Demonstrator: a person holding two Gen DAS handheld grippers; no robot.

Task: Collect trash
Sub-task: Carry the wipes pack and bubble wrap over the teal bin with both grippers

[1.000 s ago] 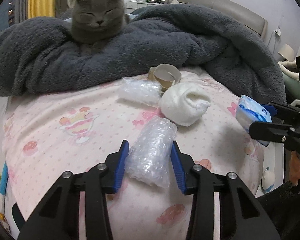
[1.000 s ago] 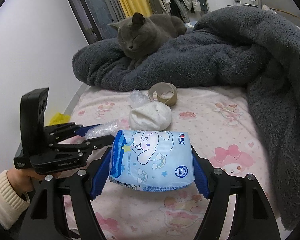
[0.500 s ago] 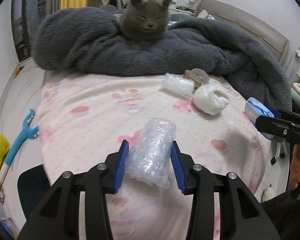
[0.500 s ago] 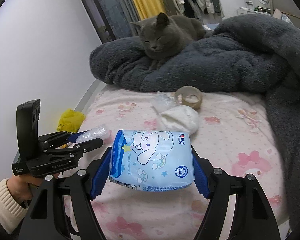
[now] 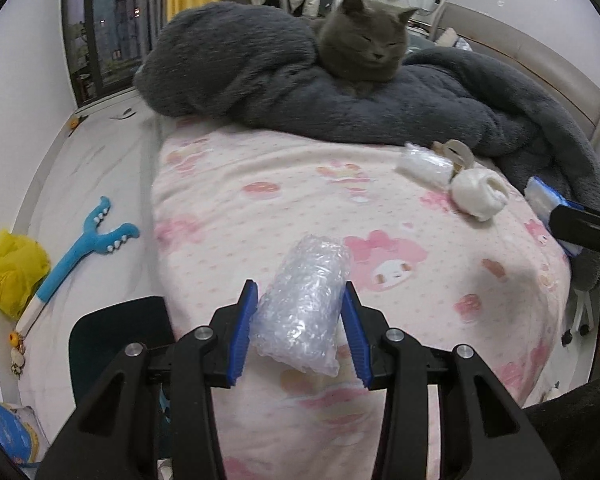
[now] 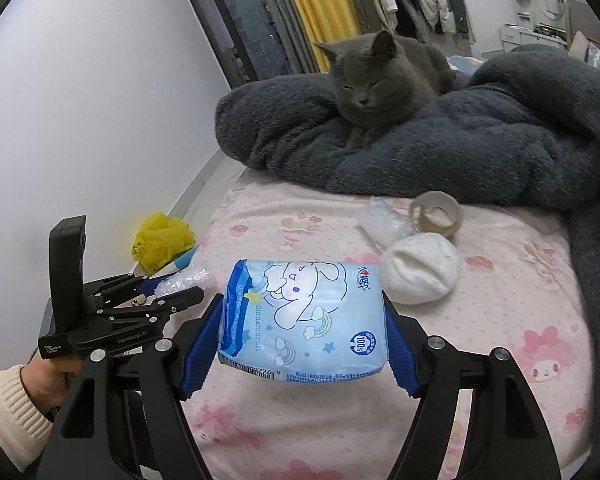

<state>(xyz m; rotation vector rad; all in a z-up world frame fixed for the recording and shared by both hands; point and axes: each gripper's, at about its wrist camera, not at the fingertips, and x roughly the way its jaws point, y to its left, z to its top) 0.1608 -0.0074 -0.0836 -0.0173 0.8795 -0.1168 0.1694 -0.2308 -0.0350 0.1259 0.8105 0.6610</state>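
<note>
My left gripper is shut on a roll of clear bubble wrap, held above the near left part of the pink bed sheet. The right wrist view shows that same left gripper at lower left with a hand in a cream sleeve behind it. My right gripper is shut on a light blue tissue pack with a cartoon print. On the sheet lie a white wad, a clear plastic piece and a tape roll.
A grey cat rests on a dark grey blanket across the far side of the bed. On the floor to the left are a yellow bag, a blue toy and a dark bin.
Both grippers have drawn back and to the left from the bed's middle, each still holding its item. The floor, yellow bag and dark bin have come into the left wrist view.
</note>
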